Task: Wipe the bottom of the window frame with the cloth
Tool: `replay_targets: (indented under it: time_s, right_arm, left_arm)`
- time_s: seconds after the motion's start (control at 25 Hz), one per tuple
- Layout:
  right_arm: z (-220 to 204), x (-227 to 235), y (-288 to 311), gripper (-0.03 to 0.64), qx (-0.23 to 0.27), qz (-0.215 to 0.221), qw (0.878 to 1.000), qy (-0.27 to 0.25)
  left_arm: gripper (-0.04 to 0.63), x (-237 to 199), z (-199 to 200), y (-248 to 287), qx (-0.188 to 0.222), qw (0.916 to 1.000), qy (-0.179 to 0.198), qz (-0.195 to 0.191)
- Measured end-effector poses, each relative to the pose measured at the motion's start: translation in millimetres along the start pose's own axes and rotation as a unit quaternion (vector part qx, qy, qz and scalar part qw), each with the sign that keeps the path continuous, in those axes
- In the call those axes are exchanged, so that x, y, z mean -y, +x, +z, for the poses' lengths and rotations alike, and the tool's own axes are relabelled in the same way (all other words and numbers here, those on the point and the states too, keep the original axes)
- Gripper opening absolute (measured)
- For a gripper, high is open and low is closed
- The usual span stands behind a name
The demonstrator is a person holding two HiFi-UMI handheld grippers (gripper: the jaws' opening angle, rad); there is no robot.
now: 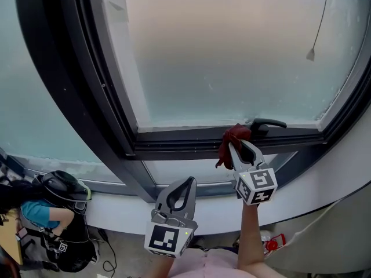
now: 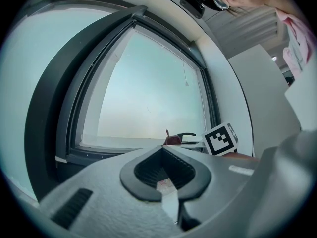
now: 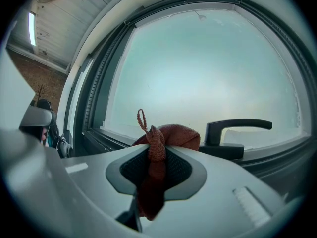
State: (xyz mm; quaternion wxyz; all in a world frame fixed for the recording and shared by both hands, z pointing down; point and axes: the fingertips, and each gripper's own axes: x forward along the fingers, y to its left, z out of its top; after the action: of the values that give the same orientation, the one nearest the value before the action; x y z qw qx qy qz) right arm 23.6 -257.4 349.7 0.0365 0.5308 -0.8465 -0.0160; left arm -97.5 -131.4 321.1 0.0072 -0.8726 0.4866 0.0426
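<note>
A dark red cloth is bunched in my right gripper, whose jaws are shut on it. In the right gripper view the cloth runs between the jaws and bulges past their tips. It sits against the bottom rail of the dark window frame, just left of the black window handle. My left gripper hangs lower and to the left, below the frame, shut with nothing in it. From the left gripper view the cloth shows small and far off.
The frosted pane fills the view above the rail. A pull cord end hangs at the upper right. A white sill runs below the frame. A helmet and bags lie on the floor at lower left.
</note>
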Motion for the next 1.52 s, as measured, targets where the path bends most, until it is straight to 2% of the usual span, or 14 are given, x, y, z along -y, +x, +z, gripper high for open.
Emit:
replay_targets:
  time_s: [0.08,0.2,0.32,0.48,0.64,0.76,0.84,0.96,1.04,1.12,1.28,1.52]
  right_arm:
    - [0.1,2.1,-1.1,0.081,0.003,0.003,1.0,-0.002]
    - [-0.2,6.1,-2.4,0.082,0.007,0.005,1.0,-0.001]
    - [-1.4,7.4,-3.1,0.081,0.007,0.006,1.0,0.0]
    - [-1.2,7.1,-3.7,0.083,0.006,-0.003,1.0,-0.001]
    - [2.5,-0.7,-5.2,0.083,0.005,-0.014,1.0,-0.004]
    - [13.3,-31.4,-5.9,0.081,0.03,0.015,0.999,0.019]
    - [26.4,-62.8,-2.8,0.081,0.049,0.047,0.997,0.03]
    - [51.2,-115.4,0.7,0.081,0.077,0.1,0.991,0.043]
    - [63.1,-146.3,4.1,0.081,0.087,0.128,0.987,0.041]
    - [67.7,-173.2,9.4,0.081,0.089,0.152,0.984,0.033]
    - [62.9,-217.1,22.3,0.081,0.076,0.186,0.979,0.031]
    - [40.7,-263.5,52.7,0.081,0.047,0.208,0.977,0.024]
  left_arm:
    - [-0.006,2.4,2.5,-0.3,0.01,0.9999,-0.003,0.006]
    - [-0.006,1.1,-3.1,-4.7,-0.007,0.9998,0.003,0.016]
    - [-0.006,-1.7,-1.3,-7.0,0.001,0.9997,0.001,0.025]
    - [-0.006,-1.9,-6.7,-10.3,-0.012,0.9997,0.006,0.021]
    - [-0.006,-3.6,3.4,-11.4,0.018,0.9997,-0.006,0.016]
    - [-0.006,-11.7,2.3,-17.6,0.008,0.9998,-0.006,0.015]
    - [-0.006,-19.8,7.0,-21.9,0.013,0.9998,-0.005,0.017]
    - [-0.006,-34.1,4.9,-35.3,-0.015,0.9996,0.003,0.022]
    - [-0.006,-44.9,8.0,-44.2,-0.018,0.9994,0.004,0.031]
    - [-0.006,-54.3,12.4,-52.8,-0.008,0.9992,0.002,0.039]
    - [-0.006,-70.5,8.7,-73.9,-0.021,0.9984,0.006,0.052]
    - [-0.006,-97.5,11.1,-100.1,-0.02,0.997,0.009,0.074]
